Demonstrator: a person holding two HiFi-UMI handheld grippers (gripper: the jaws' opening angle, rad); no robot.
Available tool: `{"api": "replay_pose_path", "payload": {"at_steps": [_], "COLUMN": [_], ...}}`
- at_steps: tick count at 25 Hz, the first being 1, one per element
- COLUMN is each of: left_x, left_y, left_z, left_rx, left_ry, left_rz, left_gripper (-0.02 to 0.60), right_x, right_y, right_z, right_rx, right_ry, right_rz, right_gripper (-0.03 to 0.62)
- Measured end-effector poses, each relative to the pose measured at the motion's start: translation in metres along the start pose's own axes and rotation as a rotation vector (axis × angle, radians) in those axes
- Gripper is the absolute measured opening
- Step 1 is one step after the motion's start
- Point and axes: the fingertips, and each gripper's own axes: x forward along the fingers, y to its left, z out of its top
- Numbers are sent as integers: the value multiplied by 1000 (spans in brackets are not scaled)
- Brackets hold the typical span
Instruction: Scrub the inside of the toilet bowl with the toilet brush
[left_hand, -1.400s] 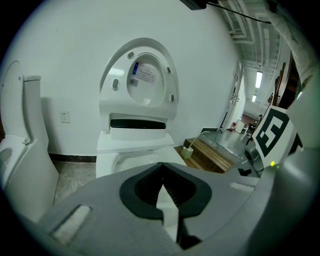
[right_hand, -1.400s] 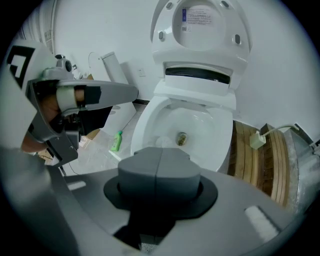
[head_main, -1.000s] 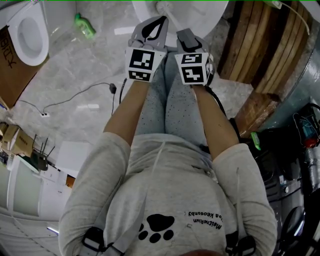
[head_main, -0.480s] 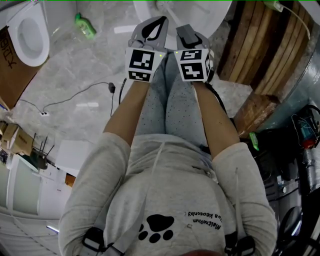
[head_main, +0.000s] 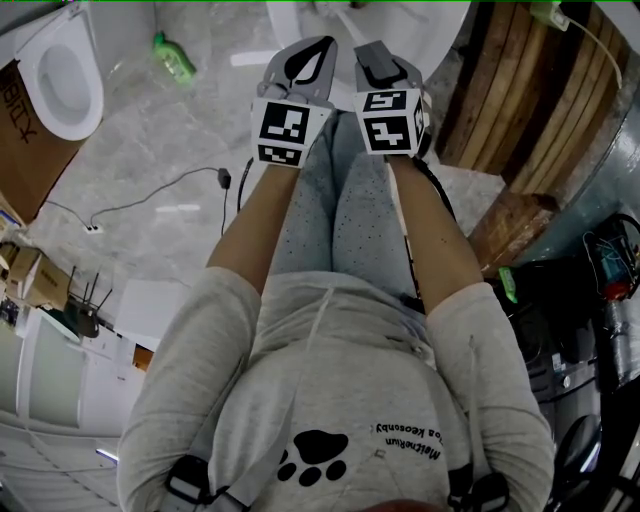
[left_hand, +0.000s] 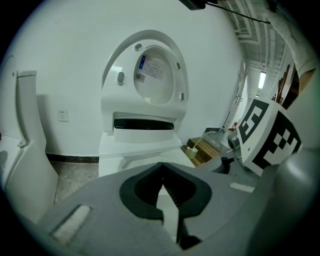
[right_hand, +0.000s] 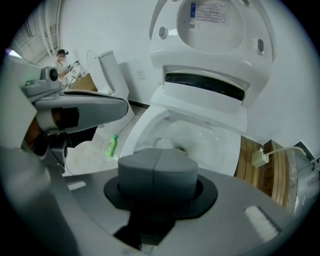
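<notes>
Left gripper view: our left gripper (left_hand: 161, 172) sits pinched shut, empty. Our right gripper (right_hand: 159, 160) looks clamped on the white round-headed toilet brush (right_hand: 165, 144), down inside the glossy white ceramic bowl (right_hand: 220, 145). If we scrub hard, it may twist loose.

Both bare forearms (head_main: 250, 215) stretch forward in parallel. The left gripper (head_main: 318, 45) sits just beside the right gripper (head_main: 372, 55), both with jaws pressed together and empty.
</notes>
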Motion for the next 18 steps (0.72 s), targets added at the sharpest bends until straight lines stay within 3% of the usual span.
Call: {"api": "replay_pose_path", "payload": {"at_steps": [18], "left_x": [25], "left_y": [15], "left_z": [19], "left_rx": [-12], "left_ry": [-8], "left_rz": [3], "left_gripper": [3], "right_x": [19], "right_y": [-32], "right_z": [39], "right_rx": [48], "right_ry": [-8], "right_rz": [-18], "right_gripper": [150]}}
